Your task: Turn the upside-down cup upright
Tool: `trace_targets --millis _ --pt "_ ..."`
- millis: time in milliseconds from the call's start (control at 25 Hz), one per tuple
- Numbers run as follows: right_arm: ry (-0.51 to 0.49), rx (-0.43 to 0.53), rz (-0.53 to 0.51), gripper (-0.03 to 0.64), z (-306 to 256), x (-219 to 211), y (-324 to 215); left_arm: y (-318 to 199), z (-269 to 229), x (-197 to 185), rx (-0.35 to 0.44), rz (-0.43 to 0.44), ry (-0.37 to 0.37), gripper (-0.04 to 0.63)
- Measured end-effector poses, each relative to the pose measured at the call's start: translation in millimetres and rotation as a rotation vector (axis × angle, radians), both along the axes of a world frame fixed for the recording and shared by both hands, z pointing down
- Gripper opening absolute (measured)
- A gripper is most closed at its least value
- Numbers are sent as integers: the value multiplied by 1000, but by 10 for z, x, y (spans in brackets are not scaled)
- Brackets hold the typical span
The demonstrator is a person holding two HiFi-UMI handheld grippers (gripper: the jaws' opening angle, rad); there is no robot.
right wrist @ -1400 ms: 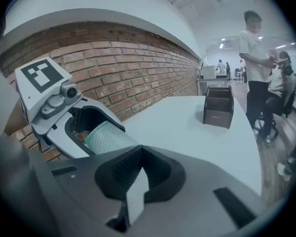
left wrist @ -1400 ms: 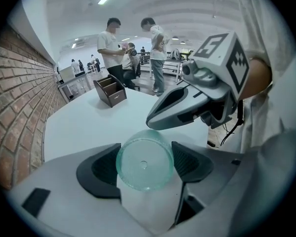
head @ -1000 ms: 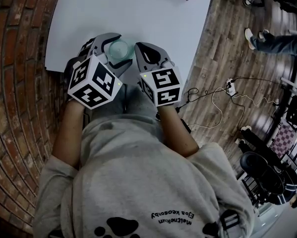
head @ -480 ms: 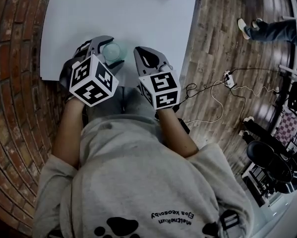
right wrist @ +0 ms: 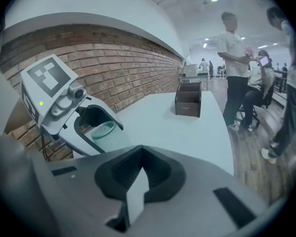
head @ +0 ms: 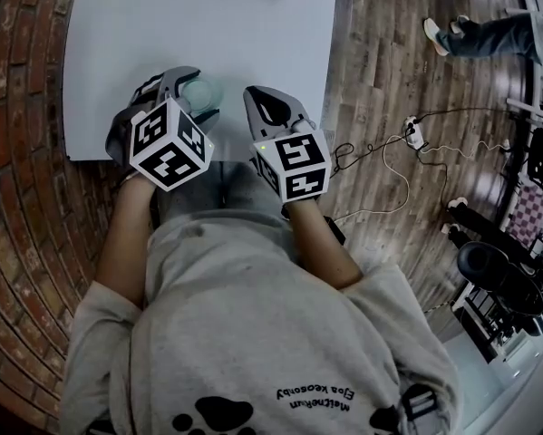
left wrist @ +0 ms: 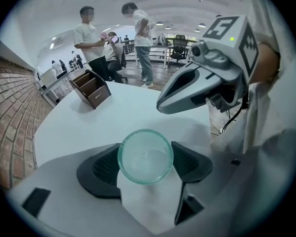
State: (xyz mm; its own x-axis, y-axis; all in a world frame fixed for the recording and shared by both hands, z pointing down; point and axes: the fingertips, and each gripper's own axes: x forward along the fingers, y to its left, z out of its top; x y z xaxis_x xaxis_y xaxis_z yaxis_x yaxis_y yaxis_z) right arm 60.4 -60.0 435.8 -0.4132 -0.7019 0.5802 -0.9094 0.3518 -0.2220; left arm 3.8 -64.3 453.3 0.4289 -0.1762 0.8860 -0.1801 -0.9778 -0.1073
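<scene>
A clear, green-tinted cup [left wrist: 145, 156] stands upside down near the front edge of the white table [head: 208, 25], its flat base facing up. My left gripper [head: 201, 95] points steeply down over it, and its dark pads [left wrist: 101, 166] press on both sides of the cup. The right gripper view shows the cup [right wrist: 104, 133] between those jaws. My right gripper [head: 251, 94] hovers to the right of the cup, shut with nothing in it, and a small gap separates it from the cup. In its own view the right gripper [right wrist: 138, 177] has its pads together.
A brown open box [left wrist: 91, 89] sits at the table's far end. A brick wall [head: 17, 152] runs along the left. The table's right edge drops to a wooden floor with a cable and plug [head: 407, 141]. People [right wrist: 234, 63] stand in the background.
The right gripper has drawn away from the cup toward the right. The left gripper has stayed around the cup and sunk a little.
</scene>
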Motion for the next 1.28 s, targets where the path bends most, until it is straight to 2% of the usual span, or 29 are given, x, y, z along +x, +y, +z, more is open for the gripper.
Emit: trace_targets --millis 600,1080,1280 --pt "-7 3 3 6 15 -61 75 50 119 -21 -1 0 -22 325" --pt "-6 2 -1 6 -11 -88 90 26 75 -22 4 -23 7 325" --pt "-5 7 -4 6 -14 -127 66 1 -19 -39 9 -52 64 325"
